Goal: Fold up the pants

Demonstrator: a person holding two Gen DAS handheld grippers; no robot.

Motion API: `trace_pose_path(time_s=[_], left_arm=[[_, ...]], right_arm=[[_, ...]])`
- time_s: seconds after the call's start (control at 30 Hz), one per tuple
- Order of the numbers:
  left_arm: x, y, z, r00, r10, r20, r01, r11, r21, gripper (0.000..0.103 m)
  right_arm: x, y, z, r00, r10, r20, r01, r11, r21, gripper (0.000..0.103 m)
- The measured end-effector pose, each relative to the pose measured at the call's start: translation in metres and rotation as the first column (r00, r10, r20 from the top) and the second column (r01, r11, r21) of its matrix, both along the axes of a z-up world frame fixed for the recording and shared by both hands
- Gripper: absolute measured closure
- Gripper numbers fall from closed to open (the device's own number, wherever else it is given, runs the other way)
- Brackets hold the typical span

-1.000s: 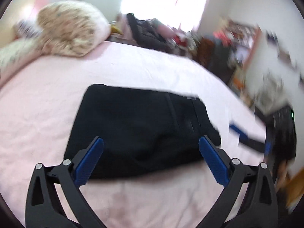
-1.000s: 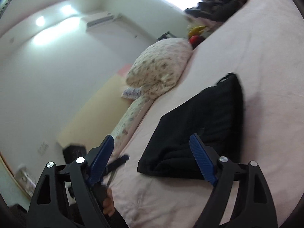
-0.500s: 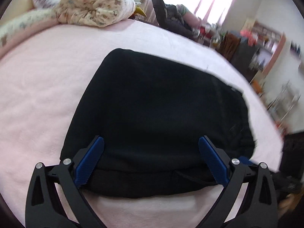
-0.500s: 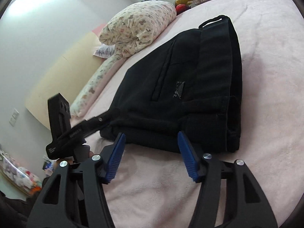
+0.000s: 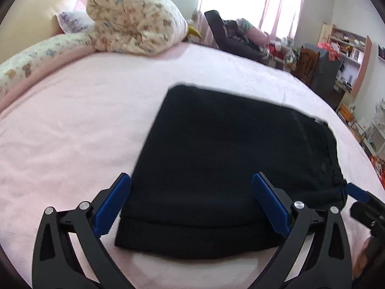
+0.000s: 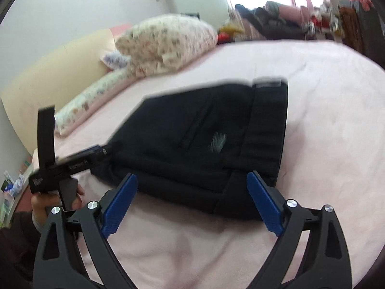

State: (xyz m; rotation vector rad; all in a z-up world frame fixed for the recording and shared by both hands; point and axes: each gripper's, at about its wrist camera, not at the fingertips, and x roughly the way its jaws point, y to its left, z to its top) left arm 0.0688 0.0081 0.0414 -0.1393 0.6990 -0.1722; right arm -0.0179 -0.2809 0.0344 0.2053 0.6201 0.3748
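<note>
Now the pants [image 5: 231, 168] lie folded on the pink bed [image 5: 72, 125]. Left gripper [image 5: 192, 204] is wide, holding nothing. Right gripper [image 6: 192, 202] is opening, also holding nothing. A blue finger [image 6: 120, 200] could snag the thick edge and pull the fold apart

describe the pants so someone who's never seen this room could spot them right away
Start at the big pink bed that fills the room. Near its middle, in front of the flowered duvet roll, lie the pants, folded into a flat, roughly square bundle. They are the only black thing on the pink sheet; the bedding behind is pale and patterned.
</note>
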Motion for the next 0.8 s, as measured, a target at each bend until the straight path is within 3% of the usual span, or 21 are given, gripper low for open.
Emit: trace_pose_path(time_s=[0.1,0.3,0.43,0.5,0.7,0.8], left_arm=[[0.008,-0.002,0.017,0.998,0.043,0.041,-0.044,0.998,0.039,0.002],[0.042,-0.022,0.036,0.999,0.007,0.038,-0.012,0.989,0.150,0.002],[0.057,-0.039,0.043,0.997,-0.036,0.071,0.016,0.967,0.254,0.002],[0.065,-0.043,0.042,0.996,-0.044,0.074,0.022,0.962,0.274,0.002],[0.096,-0.057,0.031,0.998,-0.055,0.015,0.047,0.947,0.317,0.002],[0.122,-0.056,0.008,0.995,-0.033,-0.089,0.059,0.951,0.303,0.002]], right_arm=[[0.014,-0.002,0.030,0.997,-0.036,0.069,0.037,0.999,-0.016,0.008],[0.086,0.001,0.059,0.999,-0.041,-0.002,0.041,0.999,-0.018,0.008],[0.114,-0.016,0.048,0.994,-0.034,-0.102,0.046,0.991,0.123,0.008],[0.128,-0.021,0.041,0.989,-0.040,-0.142,0.062,0.987,0.150,0.008],[0.156,-0.023,0.018,0.973,-0.075,-0.220,0.108,0.984,0.140,0.008],[0.172,-0.023,0.002,0.957,-0.094,-0.273,0.130,0.984,0.120,0.009]])
